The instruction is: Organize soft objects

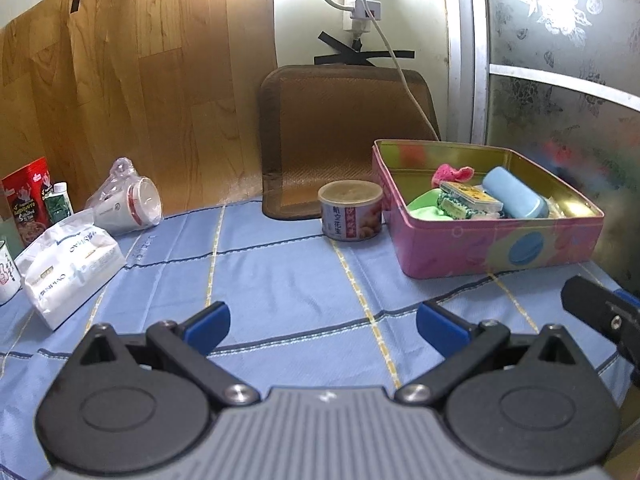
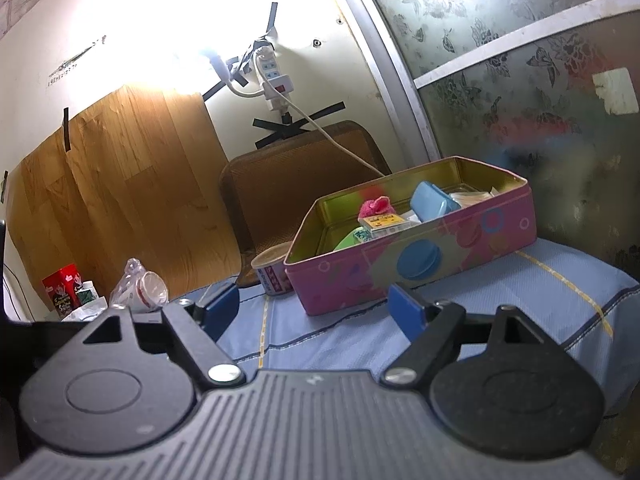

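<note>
My left gripper (image 1: 322, 326) sits low in the left wrist view with its blue-padded fingers spread wide and nothing between them, hovering over the blue checked tablecloth (image 1: 280, 280). My right gripper (image 2: 316, 314) is likewise spread apart and holds nothing; part of it shows at the right edge of the left wrist view.

The pink tin box (image 1: 492, 240) stands open in the right middle of the left wrist view, and in the centre right of the right wrist view (image 2: 420, 264). Inside it I see a pink soft cloth (image 1: 452, 173) toward the back wall, a green soft piece (image 1: 426, 206) at the near left, a small printed box (image 1: 472, 196) lying on top, and a light blue case (image 1: 516, 194) tilted on the right side.

A round can (image 1: 351, 212) stands just beside the tin's left wall. Behind both, a brown mat (image 1: 344, 128) leans against the wall.

At the left of the left wrist view lie a white tissue pack (image 1: 68, 268), a plastic-wrapped mug (image 1: 128, 204) on its side, and a red box (image 1: 28, 196) against the wood panel (image 1: 120, 80).
</note>
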A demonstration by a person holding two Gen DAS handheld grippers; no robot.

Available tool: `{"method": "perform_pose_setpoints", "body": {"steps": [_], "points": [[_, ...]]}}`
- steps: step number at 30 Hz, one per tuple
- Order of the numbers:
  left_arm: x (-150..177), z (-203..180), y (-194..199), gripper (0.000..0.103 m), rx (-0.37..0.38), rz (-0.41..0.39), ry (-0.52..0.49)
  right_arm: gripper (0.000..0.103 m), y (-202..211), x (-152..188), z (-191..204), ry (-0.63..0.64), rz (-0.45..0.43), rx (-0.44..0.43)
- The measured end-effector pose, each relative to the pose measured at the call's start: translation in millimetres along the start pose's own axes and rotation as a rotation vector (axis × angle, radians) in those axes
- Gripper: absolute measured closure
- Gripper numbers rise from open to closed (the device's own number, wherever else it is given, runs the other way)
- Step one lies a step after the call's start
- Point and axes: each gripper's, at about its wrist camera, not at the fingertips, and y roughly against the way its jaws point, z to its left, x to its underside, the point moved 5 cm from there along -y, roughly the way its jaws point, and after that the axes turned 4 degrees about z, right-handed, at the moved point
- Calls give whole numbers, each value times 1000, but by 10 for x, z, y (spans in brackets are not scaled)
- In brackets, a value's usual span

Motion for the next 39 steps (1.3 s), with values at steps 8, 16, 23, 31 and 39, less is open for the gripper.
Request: {"method": "perform_pose_setpoints", "body": {"steps": [8, 16, 23, 31, 39], "points": [[19, -9, 9, 0, 6, 14, -2, 19, 24, -2, -20, -10, -5, 9], [55, -14, 30, 0, 11, 24, -5, 18, 81, 10, -9, -13, -12, 13], [100, -73, 74, 0, 12, 28, -17, 18, 149, 16, -18, -16, -21, 16], [118, -117, 132, 0, 18, 28, -29, 18, 229, 21, -10, -17, -35, 17], [126, -122, 186, 0, 18, 20, -38, 18, 285, 27, -10, -21, -42, 13]]}}
